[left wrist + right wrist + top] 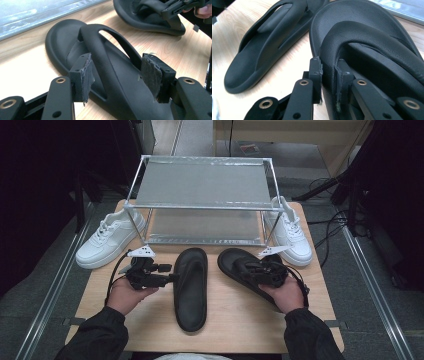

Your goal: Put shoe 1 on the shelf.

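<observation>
From the high view we looked forward and down over the wooden table, the person's forearms entering at the bottom edge and the metal rack at the far side. The left gripper view sat low and close, looking along its jaws at the left sandal, with the right sandal farther off. The right gripper view looked closely along its jaws at the right sandal's edge. We found both sandals in all three views.
</observation>
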### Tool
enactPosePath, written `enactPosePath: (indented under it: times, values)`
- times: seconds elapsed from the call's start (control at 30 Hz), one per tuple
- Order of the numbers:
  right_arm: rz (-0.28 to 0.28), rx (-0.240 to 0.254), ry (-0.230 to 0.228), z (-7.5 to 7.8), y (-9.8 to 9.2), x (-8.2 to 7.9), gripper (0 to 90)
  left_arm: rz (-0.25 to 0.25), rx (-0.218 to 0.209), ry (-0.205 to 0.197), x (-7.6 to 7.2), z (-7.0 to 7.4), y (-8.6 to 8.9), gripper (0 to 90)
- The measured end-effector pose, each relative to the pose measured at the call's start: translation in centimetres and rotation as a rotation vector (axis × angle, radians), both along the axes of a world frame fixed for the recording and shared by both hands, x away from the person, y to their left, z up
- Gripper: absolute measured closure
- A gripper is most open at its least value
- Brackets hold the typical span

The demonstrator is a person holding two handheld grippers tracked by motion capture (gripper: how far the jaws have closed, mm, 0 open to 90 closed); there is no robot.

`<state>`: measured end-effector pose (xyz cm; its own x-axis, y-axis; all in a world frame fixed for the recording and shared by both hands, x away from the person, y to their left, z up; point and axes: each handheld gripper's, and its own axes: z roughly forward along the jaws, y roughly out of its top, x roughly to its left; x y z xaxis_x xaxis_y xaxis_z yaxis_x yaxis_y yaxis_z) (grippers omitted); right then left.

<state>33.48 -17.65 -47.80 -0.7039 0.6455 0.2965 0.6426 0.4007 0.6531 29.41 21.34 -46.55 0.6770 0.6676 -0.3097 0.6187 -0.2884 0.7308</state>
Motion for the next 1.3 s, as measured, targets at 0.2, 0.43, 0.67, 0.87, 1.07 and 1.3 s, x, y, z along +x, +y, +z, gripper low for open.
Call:
enactPosePath:
  times: [0.2,0.43,0.67,0.87,1.07,1.3]
  values:
    - [-0.021,0.002,0.041,-0.3,1.8,1.3,79.7,0.003,0.003,0.002,-0.3,-0.1,0.5,42.5]
    - [-0.045,-0.034,0.053,-0.8,3.4,2.6,79.5,0.016,-0.003,-0.001,-0.6,-0.4,0.9,43.1]
    - [-0.07,-0.055,0.069,-1.7,4.9,3.4,79.6,-0.001,0.013,-0.016,-1.0,-0.4,0.6,45.1]
    - [-0.063,-0.054,0.053,-1.8,4.9,3.3,76.5,-0.011,0.026,-0.057,-1.3,-0.3,0.4,46.9]
    - [-0.039,-0.01,0.005,-0.4,3.5,2.2,68.0,-0.008,0.02,-0.051,-1.1,-0.2,0.6,46.1]
    - [-0.043,0.017,-0.048,0.8,1.2,0.4,77.3,0.0,0.021,-0.052,-1.0,-0.2,0.7,46.5]
